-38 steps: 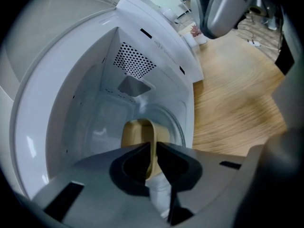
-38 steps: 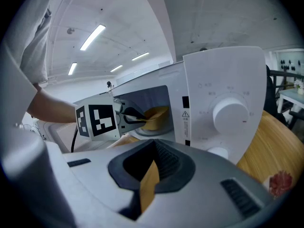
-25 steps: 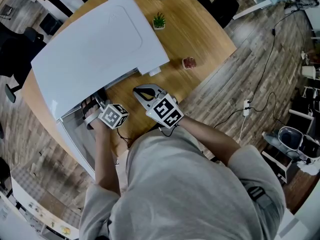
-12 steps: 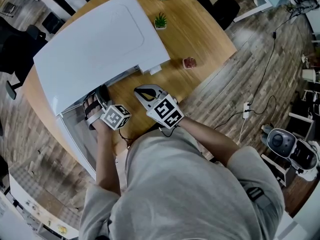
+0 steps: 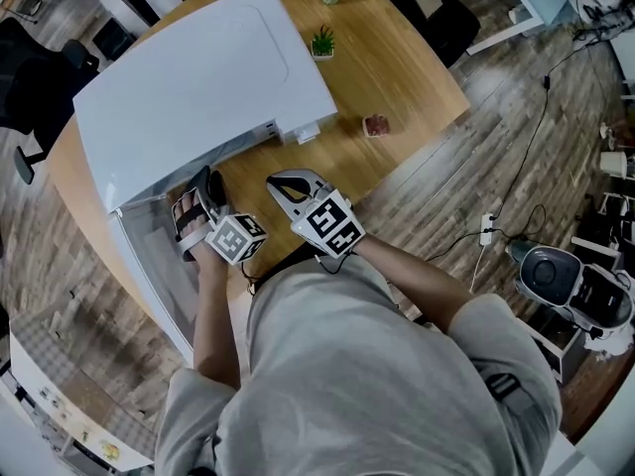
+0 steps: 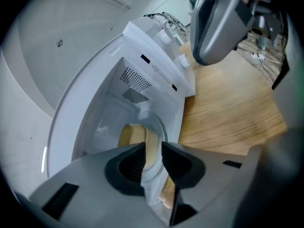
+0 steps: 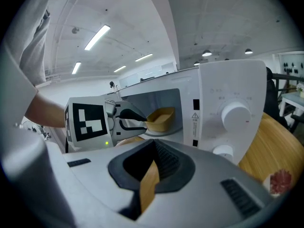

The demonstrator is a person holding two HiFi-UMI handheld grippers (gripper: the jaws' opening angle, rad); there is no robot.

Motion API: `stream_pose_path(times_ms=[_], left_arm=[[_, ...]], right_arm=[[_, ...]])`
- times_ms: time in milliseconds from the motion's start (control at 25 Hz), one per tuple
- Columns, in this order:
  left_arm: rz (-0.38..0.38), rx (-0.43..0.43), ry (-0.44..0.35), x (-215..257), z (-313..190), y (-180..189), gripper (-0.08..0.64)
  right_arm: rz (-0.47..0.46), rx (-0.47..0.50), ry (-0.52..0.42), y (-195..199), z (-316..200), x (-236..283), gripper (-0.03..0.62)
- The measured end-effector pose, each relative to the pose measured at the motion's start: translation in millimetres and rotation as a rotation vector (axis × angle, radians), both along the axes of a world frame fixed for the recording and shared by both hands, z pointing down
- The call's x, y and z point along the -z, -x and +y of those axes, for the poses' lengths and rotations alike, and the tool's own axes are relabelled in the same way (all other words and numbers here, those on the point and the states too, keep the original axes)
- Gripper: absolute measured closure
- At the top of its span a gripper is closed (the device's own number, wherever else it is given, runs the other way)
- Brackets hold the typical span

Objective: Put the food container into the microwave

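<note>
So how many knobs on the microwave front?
2. Upper knob sits on the front of the microwave, right of the open cavity. Lower knob is directly below it, its bottom edge covered. No others visible.

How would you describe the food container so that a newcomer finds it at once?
Look at the big white microwave on the wooden table; its door stands open. In its cavity, on the round turntable, sits the food container. It is a small tan tub, the only coloured thing among white walls.
</note>
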State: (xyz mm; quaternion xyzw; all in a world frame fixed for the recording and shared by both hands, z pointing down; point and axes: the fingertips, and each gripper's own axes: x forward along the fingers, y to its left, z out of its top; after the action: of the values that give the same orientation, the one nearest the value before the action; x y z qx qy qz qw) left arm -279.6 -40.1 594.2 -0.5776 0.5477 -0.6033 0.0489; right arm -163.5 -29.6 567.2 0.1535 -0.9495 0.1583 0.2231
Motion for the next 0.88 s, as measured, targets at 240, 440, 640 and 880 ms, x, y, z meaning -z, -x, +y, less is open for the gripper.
stream_pose_path(times_ms=[240, 440, 640, 880], left_arm=[[0.225, 0.072, -0.108, 16, 7, -15, 0.532], [0.485, 0.124, -0.153, 25, 13, -29, 0.548], [0.805, 0.213, -0.228, 40, 19, -42, 0.548], [0.958, 0.250, -0.314, 72, 25, -38, 0.548]], right_arm=[[-0.009, -0.029, -0.041, -4, -3, 11, 0.588], [-0.037, -0.048, -0.048, -1, -6, 23, 0.588], [-0.066, -0.036, -0.095, 4, -4, 39, 0.588], [-0.085, -0.009, -0.135, 14, -6, 61, 0.588]])
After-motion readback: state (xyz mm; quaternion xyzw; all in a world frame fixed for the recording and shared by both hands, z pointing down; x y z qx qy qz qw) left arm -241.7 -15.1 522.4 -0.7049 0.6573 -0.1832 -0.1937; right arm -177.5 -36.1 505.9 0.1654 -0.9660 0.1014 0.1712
